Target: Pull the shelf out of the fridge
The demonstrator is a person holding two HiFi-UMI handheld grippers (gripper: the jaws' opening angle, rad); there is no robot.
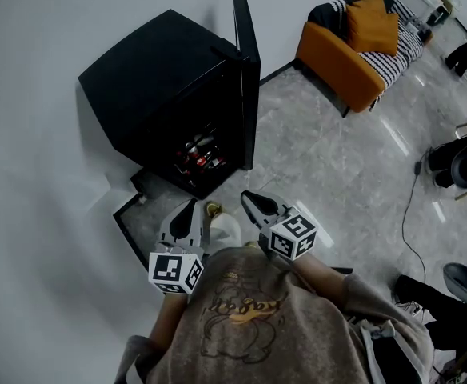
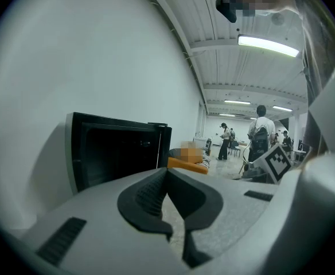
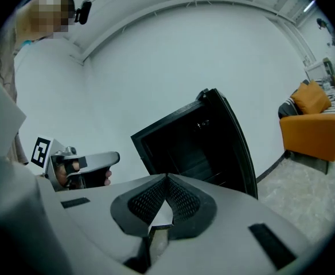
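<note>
A black mini fridge stands on the floor against the white wall, its door swung open to the right. Inside the dark opening, bottles and cans rest on a shelf that I can barely make out. Both grippers hover in front of the fridge, well short of it, close to the person's chest. My left gripper is shut with nothing in it, and so is my right gripper. The open fridge shows beyond the left gripper, and the fridge also lies ahead of the right gripper.
An orange sofa with a striped blanket stands at the back right. A black cable runs over the grey floor near dark chairs. A pale round object lies on the floor between the grippers. Several people stand far off.
</note>
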